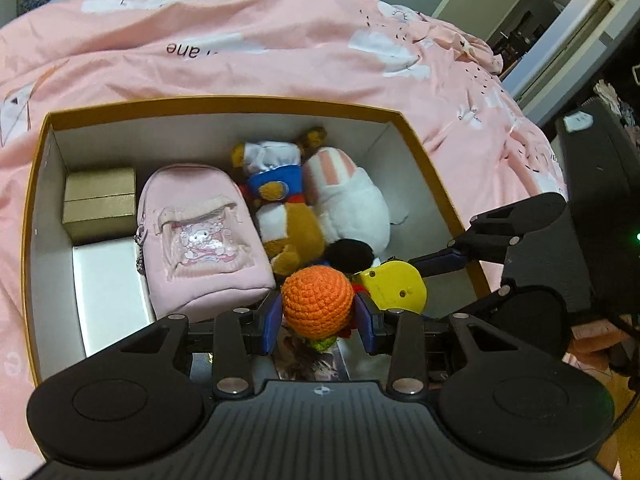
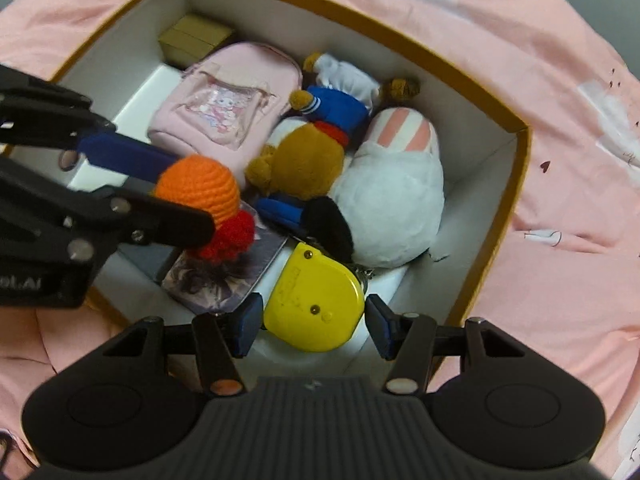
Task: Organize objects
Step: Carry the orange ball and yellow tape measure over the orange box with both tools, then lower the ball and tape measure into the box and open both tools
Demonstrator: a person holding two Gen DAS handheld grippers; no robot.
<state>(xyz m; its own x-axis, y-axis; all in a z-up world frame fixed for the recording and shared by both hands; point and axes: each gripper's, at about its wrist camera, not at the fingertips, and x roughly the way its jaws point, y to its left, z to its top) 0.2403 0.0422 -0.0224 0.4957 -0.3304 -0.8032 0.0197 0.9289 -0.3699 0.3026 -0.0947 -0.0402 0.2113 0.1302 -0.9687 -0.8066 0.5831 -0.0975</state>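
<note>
Left gripper [image 1: 318, 320]: its blue pads are pressed on both sides of an orange crochet ball [image 1: 317, 301], so it is clamped on this toy; a red crochet part hangs under the ball.
Right gripper [image 2: 314, 322]: a yellow plastic toy [image 2: 316, 300] sits between its pads. The left pad seems to touch it, but a small gap shows at the right pad, so I cannot tell if the grip is firm.
Where the toys are: both are above the near end of the cardboard box [image 1: 424, 148], close to each other; the yellow one has its lower edge near the white floor of the box.
Inside the box: a brown plush bear [image 2: 316, 152] in blue and white clothes and a white plush [image 2: 396, 200] lie side by side in the middle, a pink pouch [image 1: 200, 236] is to their left, and a small gold box [image 1: 100, 200] is in the far left corner. A flat printed card [image 2: 224, 272] lies under the orange ball.
Around the box: it stands on a pink blanket [image 1: 280, 40].
Step in hand: I judge that both toys are being put into the box, at its near end.
Next move: each toy must go down into the free space near the front wall, then the pads must part. The two grippers are close together, so they should not bump each other.
</note>
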